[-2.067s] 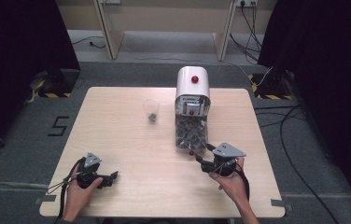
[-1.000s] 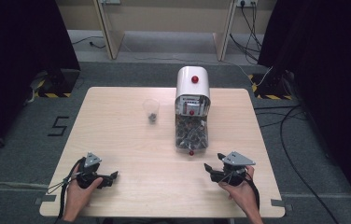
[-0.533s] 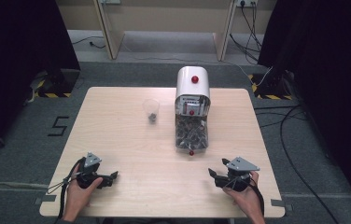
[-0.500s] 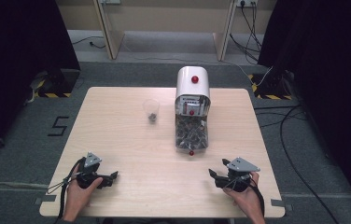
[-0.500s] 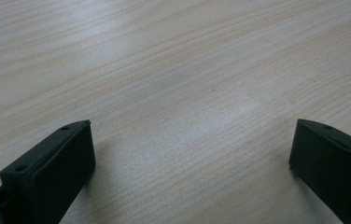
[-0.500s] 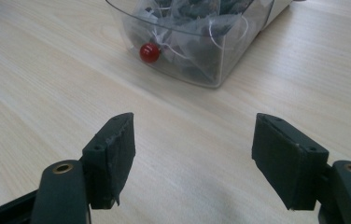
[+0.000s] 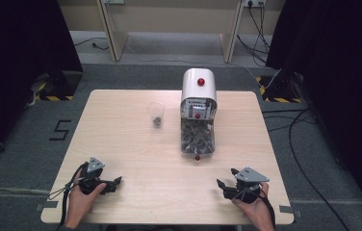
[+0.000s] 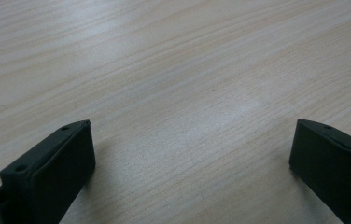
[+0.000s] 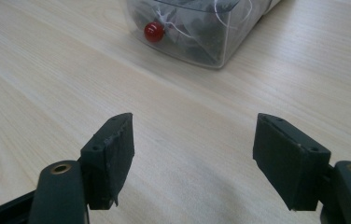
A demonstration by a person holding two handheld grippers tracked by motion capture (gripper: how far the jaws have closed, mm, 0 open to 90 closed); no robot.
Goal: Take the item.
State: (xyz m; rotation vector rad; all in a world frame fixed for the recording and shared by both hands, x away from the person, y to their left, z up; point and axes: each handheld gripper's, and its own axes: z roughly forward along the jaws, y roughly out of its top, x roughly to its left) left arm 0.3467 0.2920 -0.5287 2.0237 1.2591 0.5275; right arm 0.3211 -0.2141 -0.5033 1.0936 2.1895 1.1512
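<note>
I rest both tools low on the counter [image 7: 121, 144] at its near edge, away from the work. Left tool [image 7: 117, 181] jaws apart, empty; right tool [image 7: 220, 185] jaws apart, empty, aimed at the dispenser [image 7: 198, 113] mid-counter. The dark bits inside it and in the clear cup [image 7: 156, 114] are too small to name.

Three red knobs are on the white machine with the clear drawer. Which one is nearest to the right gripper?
The lowest red knob, on the front of the clear drawer, is nearest the right gripper; the other two sit higher, on the white body.
</note>
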